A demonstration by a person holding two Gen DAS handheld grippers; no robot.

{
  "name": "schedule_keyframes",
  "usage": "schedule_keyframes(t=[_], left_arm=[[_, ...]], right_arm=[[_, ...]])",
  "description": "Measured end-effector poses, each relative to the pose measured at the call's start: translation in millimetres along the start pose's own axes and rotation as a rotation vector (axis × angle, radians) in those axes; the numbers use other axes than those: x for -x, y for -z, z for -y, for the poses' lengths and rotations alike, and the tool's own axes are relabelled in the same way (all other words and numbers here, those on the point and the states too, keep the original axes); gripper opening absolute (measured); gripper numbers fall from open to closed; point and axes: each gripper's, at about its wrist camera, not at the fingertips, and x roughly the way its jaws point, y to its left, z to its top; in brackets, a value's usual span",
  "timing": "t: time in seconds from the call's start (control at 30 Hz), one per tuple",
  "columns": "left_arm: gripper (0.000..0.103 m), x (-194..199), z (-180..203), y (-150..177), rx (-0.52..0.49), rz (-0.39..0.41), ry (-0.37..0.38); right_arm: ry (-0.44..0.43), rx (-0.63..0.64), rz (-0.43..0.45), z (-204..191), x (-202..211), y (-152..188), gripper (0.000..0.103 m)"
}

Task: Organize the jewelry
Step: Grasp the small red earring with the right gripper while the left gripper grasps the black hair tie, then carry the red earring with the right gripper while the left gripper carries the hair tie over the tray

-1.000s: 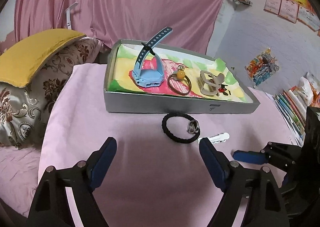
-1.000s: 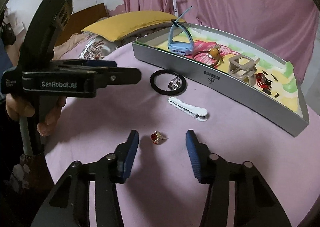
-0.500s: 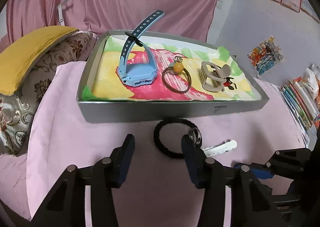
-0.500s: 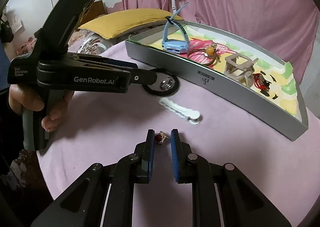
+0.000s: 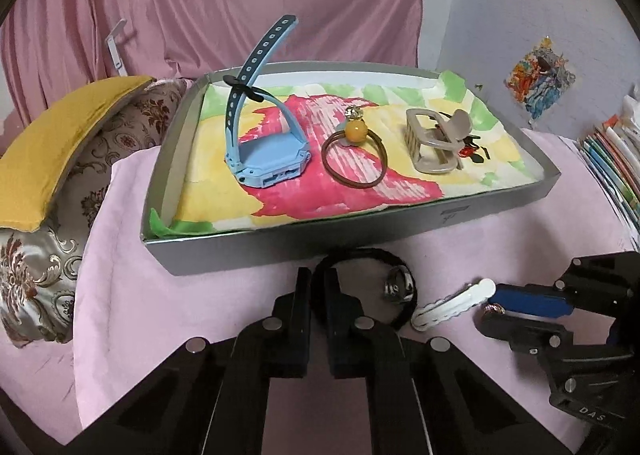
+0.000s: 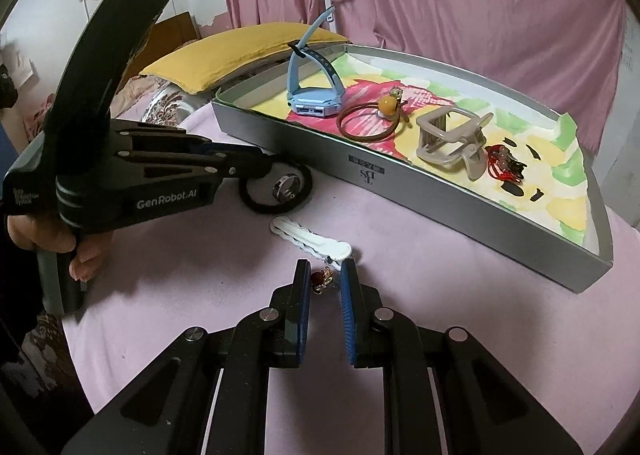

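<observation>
Since a second ago both claws have come in and squeezed together. In the left wrist view the left gripper (image 5: 317,287) is clamped on the near-left arc of the black elastic hair band (image 5: 362,287), which lies on the pink cloth (image 5: 160,315) just before the grey tray's (image 5: 280,251) front wall. In the right wrist view the right gripper (image 6: 325,279) pinches the small red-stoned gold ring (image 6: 322,279), dead ahead between its pads and just short of the white scalloped hair clip (image 6: 312,239).

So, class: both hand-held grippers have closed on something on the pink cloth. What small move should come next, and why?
Probably lift both straight up a little. The left hand-held gripper pinches the black hair tie and the right hand-held gripper pinches the red-stone ring. Both pieces lie below the wall of the grey tray, where they likely belong.
</observation>
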Motion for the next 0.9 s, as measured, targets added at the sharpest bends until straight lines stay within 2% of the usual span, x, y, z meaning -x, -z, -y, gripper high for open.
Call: schedule_keyframes(t=[0.2,0.53,0.7,0.9], left_arm=[[0.005,10.0,1.8,8.1,0.011,0.033,0.025],[0.005,53.3,12.7,10.9,-0.019,0.179,0.051],[0.005,72.1,21.1,8.7,-0.028,0.256,0.064],[0.005,92.6,25.8,4.8,-0.01,0.391,0.075]], right_arm=[[-0.001,-0.002,0.01,-0.2,2.3,1.6,0.011],[0.011,-0.037,0.067,7.1,22.7,13.1,0.011],[0.032,-0.06,0.141,10.2,38.4,13.9,0.011],[0.08,-0.083,0.299,14.4,68.2,4.2,0.011]])
